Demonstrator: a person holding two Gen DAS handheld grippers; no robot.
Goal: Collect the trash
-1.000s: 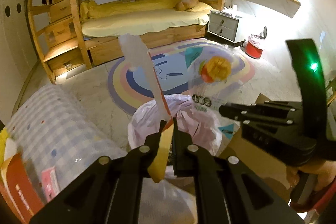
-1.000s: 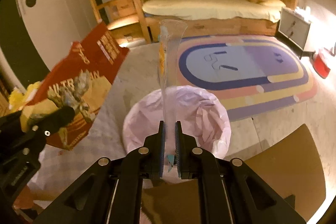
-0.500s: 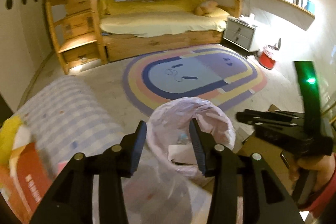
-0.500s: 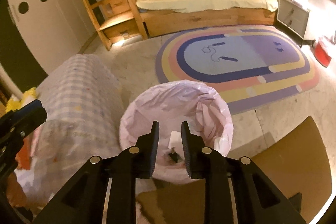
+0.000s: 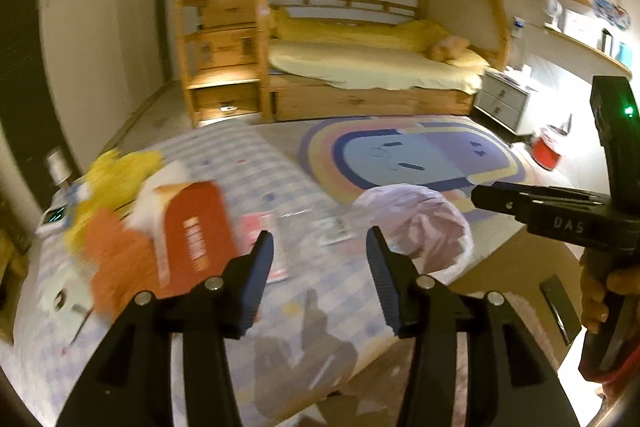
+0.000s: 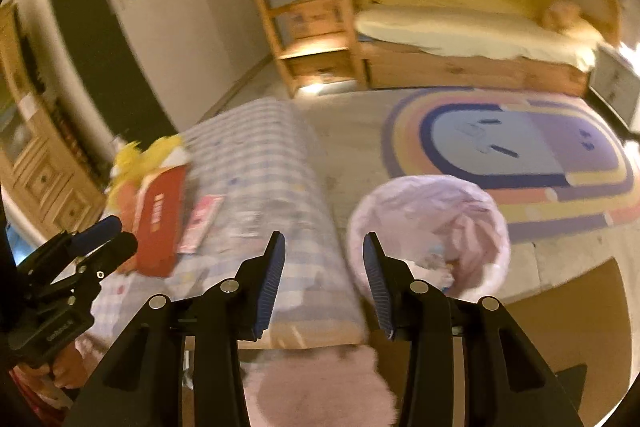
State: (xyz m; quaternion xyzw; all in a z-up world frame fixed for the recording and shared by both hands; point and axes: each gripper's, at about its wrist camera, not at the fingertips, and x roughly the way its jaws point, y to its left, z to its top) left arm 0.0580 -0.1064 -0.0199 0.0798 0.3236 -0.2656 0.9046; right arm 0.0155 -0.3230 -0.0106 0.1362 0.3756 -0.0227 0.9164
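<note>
Pink plastic lines the trash bin (image 5: 420, 223), which stands on the floor just beside the checked-cloth counter (image 5: 260, 163) and at the edge of the rainbow rug (image 5: 416, 155). In the right wrist view the same bin (image 6: 428, 227) shows crumpled wrappers inside it.

Both pairs of tongs are empty and have just been opening. The left tongs (image 5: 318, 259) stand spread above the near end of the counter, with nothing between the pads. The right tongs (image 6: 323, 259) are parted less widely and hang over the gap between counter and bin, also holding nothing.

More trash lies on the counter: a red carton (image 5: 196, 239) on its side, a small pink packet (image 5: 260, 231) just beside it, and a clear wrapper (image 5: 320, 227) near the bin-side edge. Yellow and orange packaging (image 5: 120, 183) is piled at the far left, too blurred to tell apart.

From the left wrist view the right tongs (image 5: 480, 195) reach in from the right, gripped by a hand (image 5: 604, 295). A wooden bunk bed (image 5: 380, 67) stands behind the rug.
</note>
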